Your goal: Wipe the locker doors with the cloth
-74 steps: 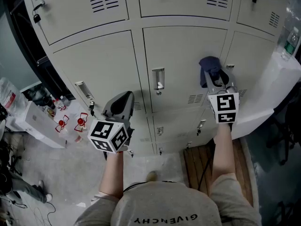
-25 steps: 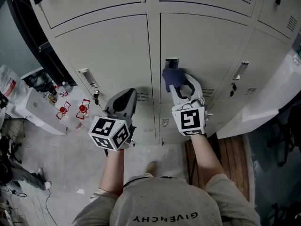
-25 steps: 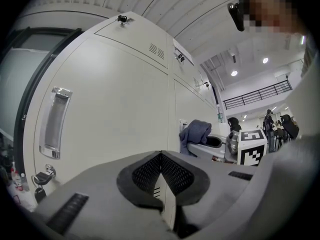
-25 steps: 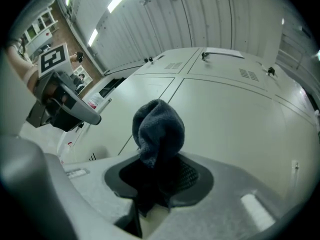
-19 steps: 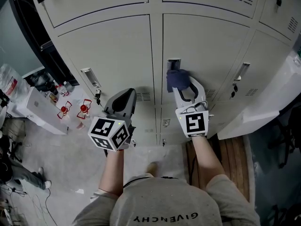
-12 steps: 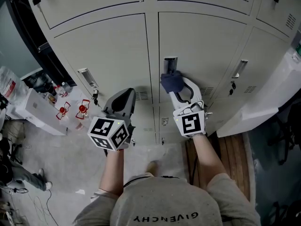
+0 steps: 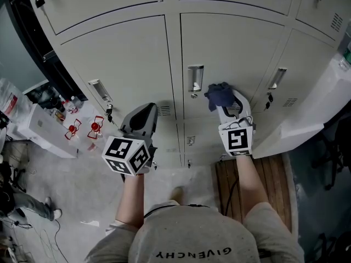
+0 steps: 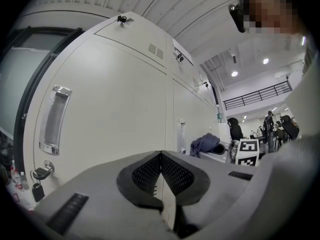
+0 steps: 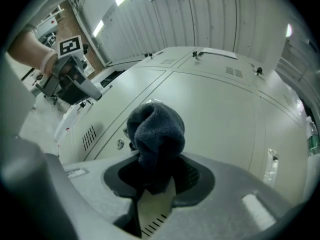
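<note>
Two tongs are raised in front of a bank of pale grey lockers. The right tongs (image 7: 226, 102) (image 9: 159, 176) are clenched on a dark blue cloth (image 7: 219, 95) (image 9: 156, 131), which bulges out past the pads as a rounded wad. That wad sits on the middle door (image 7: 230, 43), just right of its recessed handle (image 7: 194, 79) and about level with the handle's lower end. It seems pressed against the metal, though no view shows the contact clearly. The marker cube (image 7: 237, 140) of these tongs is at the near end, over the forearm.

The left tongs (image 7: 147, 110) (image 8: 161, 153) are clenched too, pad against pad, with nothing between them. They are held lower and to the left, pointing at the lower right corner of the left door (image 7: 120, 53) beside its vent slots (image 7: 164, 111). That door's handle (image 7: 98, 90) (image 8: 52, 118) lies further left, and a small bunch of keys (image 7: 108, 112) (image 8: 37, 176) hangs under it. Looking along the doors from the left gripper view, the cloth (image 8: 204, 144) shows to the right, with the other tongs' cube (image 8: 248, 151) just behind it.

The right door (image 7: 307, 59) has its own handle (image 7: 278, 78), well apart from the cloth. Wooden boards (image 7: 252, 185) lie on the floor (image 7: 55, 201) under the right forearm. At far left a white box (image 7: 41, 138) stands near the lockers with small bottles (image 7: 68, 119) on it.
</note>
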Motion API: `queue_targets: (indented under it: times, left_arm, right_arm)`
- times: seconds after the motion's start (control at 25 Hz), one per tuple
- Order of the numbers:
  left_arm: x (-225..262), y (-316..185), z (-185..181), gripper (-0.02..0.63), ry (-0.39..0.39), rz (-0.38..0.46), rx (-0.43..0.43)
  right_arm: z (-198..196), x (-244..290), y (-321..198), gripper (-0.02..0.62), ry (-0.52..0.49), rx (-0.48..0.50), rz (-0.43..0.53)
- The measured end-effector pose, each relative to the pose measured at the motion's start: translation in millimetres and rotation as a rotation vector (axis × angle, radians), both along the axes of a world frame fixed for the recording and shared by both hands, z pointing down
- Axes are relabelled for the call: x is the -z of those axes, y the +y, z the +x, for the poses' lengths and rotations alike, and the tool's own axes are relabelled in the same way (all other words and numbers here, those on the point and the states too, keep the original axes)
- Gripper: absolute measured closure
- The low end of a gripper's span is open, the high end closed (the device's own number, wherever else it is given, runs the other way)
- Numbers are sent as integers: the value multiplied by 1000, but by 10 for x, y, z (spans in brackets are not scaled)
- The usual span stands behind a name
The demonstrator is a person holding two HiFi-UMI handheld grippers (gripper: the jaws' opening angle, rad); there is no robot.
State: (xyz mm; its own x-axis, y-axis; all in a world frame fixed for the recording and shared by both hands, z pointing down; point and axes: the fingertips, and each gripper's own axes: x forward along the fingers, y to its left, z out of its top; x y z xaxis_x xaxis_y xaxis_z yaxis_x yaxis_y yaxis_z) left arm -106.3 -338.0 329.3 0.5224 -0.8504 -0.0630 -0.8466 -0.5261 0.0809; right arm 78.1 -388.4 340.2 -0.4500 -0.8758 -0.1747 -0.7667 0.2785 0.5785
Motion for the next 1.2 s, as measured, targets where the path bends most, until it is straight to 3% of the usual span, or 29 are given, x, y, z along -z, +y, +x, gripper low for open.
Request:
queue_targets:
  times: [0.52,0.8,0.88,1.0,1.2]
  left_arm:
    - [-51,14,71,607,-9,-11,-11]
    - [-69,26,99,607,-10,-14,-17]
    - [-78,33,104,607,-9,-17,-18]
    - [-92,41,89,607,-9,-22,-15]
    - [-113,42,43,607,-14,-29,-4]
  right_arm:
    - [1169,-233,-136,465,-20,-227,-59]
    - [1425,-269,-141,465,-113,-277,-108]
    - [1376,-288,-93,466,-151,-269,-100]
    - [1022,-397,0,466,-166,-177,-97]
    - [10,-714,131,466,-32,40,-127]
